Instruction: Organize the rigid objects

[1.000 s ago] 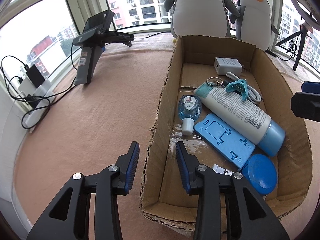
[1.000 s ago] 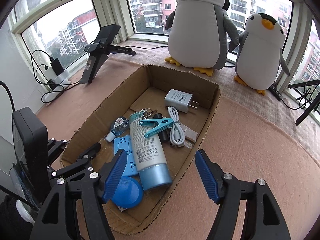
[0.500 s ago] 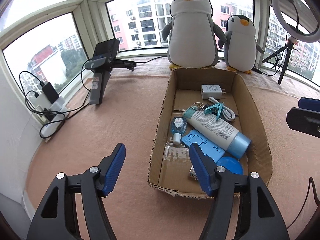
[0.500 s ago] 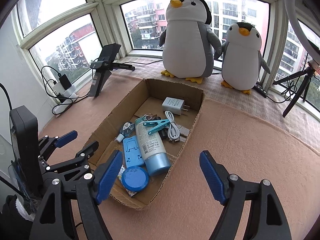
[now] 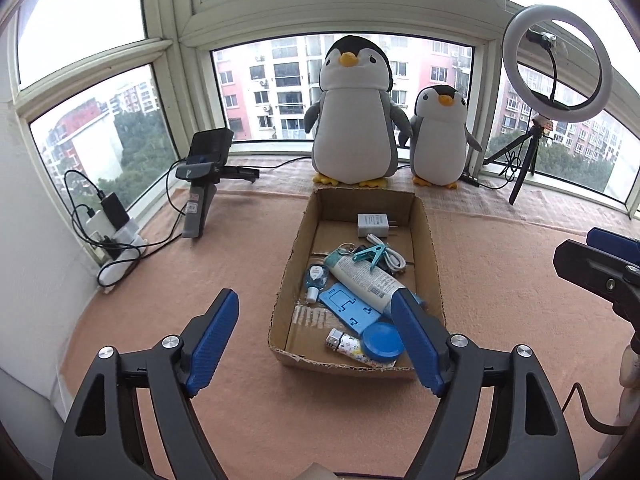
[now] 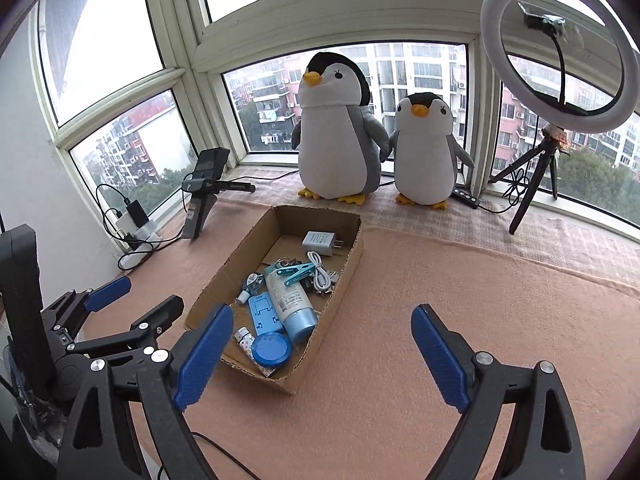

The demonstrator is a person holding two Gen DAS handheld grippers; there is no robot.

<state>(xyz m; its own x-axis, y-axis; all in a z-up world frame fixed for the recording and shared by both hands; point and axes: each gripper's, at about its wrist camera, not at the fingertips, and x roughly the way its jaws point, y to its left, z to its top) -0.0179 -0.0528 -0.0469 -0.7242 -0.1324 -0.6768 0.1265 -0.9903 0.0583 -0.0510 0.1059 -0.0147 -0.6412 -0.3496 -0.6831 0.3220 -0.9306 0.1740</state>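
Sitting in the middle of the pink surface (image 5: 200, 264) is a brown cardboard box (image 5: 434, 264) with its top open and its near edge torn. Small hard things are packed inside it. A white charger (image 5: 373, 225) is seen at the far end, with a white cable (image 5: 390, 254) and a teal clip (image 5: 370, 255) just in front of it. A long white tube with a blue cap (image 5: 366, 280) is laid slantwise across the middle. Beside it are a small blue bottle (image 5: 316, 278) and a flat blue stand (image 5: 349, 310). A round blue lid (image 5: 381, 342) and a small patterned lighter (image 5: 347, 347) are found at the near end.

The left claw (image 5: 316, 340) is held above the near end of the box, its jaws wide and opening, with nothing gripped. The right claw (image 6: 322, 354) is held above the bare surface at the box's right side, its jaws also opening wide and empty.

Plenty of bare surface is left on both sides of the box. Two toy penguins (image 5: 352, 120) are stood behind it by the window, and a ring light (image 5: 556, 64) is at the far right.
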